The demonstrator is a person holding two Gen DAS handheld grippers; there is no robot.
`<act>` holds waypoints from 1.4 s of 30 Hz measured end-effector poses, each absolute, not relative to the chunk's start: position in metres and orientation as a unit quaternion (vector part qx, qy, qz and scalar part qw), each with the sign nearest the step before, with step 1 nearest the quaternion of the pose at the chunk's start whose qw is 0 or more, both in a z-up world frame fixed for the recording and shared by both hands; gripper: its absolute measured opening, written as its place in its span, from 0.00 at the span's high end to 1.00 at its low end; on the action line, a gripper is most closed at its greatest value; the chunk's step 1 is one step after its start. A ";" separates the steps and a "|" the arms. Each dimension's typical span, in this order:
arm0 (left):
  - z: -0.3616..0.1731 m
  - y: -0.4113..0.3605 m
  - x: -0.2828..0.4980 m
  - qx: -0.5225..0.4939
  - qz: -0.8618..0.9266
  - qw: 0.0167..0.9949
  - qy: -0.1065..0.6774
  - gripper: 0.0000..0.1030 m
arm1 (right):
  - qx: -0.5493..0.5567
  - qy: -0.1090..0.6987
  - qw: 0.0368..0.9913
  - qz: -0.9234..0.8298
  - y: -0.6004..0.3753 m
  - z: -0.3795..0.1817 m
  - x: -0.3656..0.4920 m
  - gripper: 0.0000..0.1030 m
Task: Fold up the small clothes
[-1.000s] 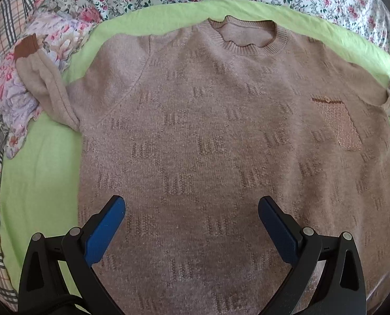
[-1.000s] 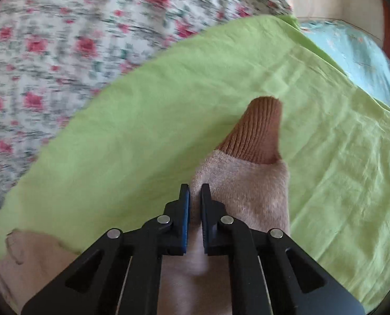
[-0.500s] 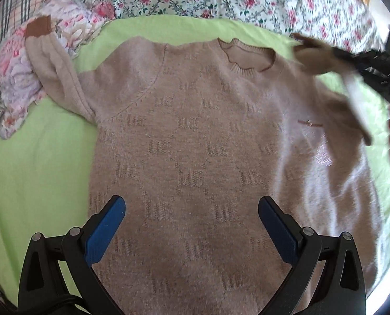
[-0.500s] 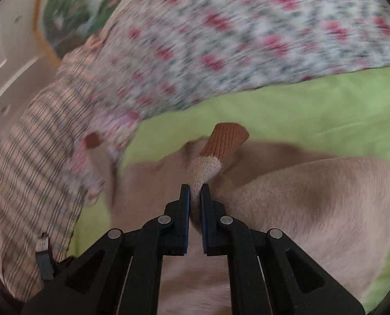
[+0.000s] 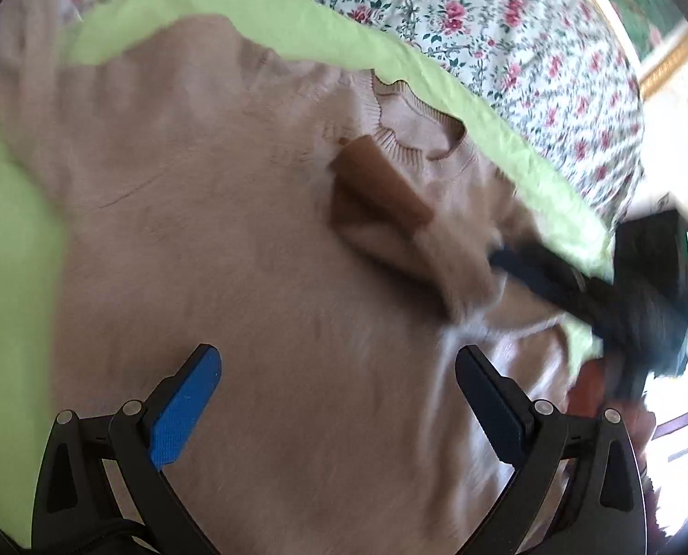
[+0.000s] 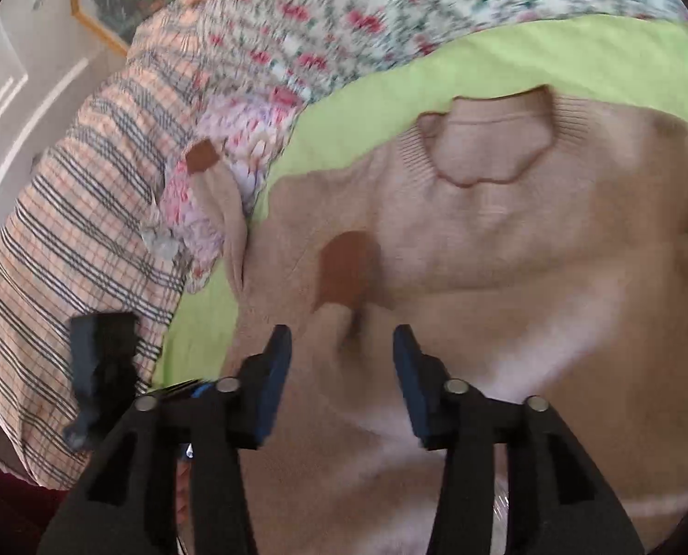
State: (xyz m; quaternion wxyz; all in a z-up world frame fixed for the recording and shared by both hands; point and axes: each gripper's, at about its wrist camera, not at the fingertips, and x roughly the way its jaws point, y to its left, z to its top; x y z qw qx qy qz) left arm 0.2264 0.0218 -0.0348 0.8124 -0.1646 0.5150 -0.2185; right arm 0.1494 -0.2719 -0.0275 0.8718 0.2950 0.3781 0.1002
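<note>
Beige sweater point(image 6: 505, 277) flat on green sheet point(image 6: 529, 55). My right gripper point(image 6: 342, 347) opening, sleeve point(image 6: 344, 319) lying loose between pads. My left gripper point(image 5: 339, 397) wide open, empty, above sweater.

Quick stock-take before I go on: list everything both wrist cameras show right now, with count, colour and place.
sweater: one, beige knit, spread on the green sheet, neck away from the cameras
folded sleeve: one, beige with brown cuff, lying across the sweater's chest
other sleeve: one, beige with brown cuff, stretched out onto the pink floral garment
green sheet: one, lime, under the sweater
floral bedding: one, white with red roses, beyond the sheet
pink floral garment: one, beside the plaid cloth
plaid cloth: one, orange and dark checks, at the bed's edge
picture frame: one, gold, on the wall
left gripper: fingers wide apart, empty
right gripper: fingers opening, sleeve between them
</note>
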 end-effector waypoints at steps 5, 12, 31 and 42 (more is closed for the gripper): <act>-0.038 -0.002 0.273 -0.199 -0.250 0.791 0.522 0.01 | 0.292 0.352 0.888 0.047 -0.295 -0.012 0.099 0.52; -0.030 -0.012 0.281 -0.176 -0.248 0.817 0.489 0.80 | 0.303 0.304 0.903 0.006 -0.312 0.005 0.048 0.52; -0.006 0.038 0.269 -0.128 -0.202 0.888 0.392 0.94 | 0.320 0.289 0.892 -0.139 -0.389 0.009 0.010 0.52; -0.046 0.050 0.267 -0.134 -0.194 0.870 0.433 0.94 | 0.291 0.422 0.844 -0.159 -0.419 -0.039 0.102 0.73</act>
